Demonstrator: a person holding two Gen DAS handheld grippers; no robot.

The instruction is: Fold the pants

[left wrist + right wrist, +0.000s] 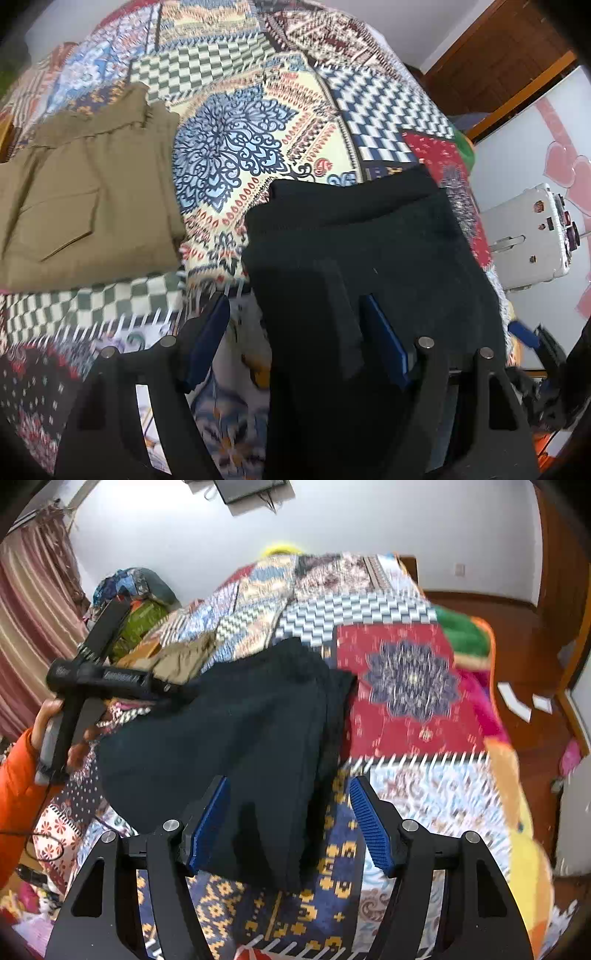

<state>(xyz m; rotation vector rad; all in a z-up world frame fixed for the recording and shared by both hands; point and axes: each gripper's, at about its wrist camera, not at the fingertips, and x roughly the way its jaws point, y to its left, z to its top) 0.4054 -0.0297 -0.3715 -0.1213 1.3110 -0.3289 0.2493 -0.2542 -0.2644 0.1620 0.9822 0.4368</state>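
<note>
Lying folded on the patchwork bedspread (258, 122) of the bed, the black pants (369, 258) sit toward the near edge, thick layers stacked, one narrower flap reaching down between the tools. A second pair, the khaki pants (85, 199), rests already folded to the left, well apart from the black pair.

Left gripper (295, 328): fingers apart, blue pads standing wide on either side of the black flap. Whether a pad touches the cloth cannot be told; nothing is pinched.

Right gripper (288, 819): fingers apart too, the near corner of the black pants lying between them, not clamped.

Handling judgement: fabric looks heavy, soft, fleece-like. It should drape and sag when lifted, not slide much on the woven spread. Thick stacked layers will resist a crisp crease and may spring open. Best hold looks to be the near corners of the folded edge, one per gripper, taking all layers together so the under-layer does not trail.

Frames blurred; the bedspread fringe (406, 764) smears.
</note>
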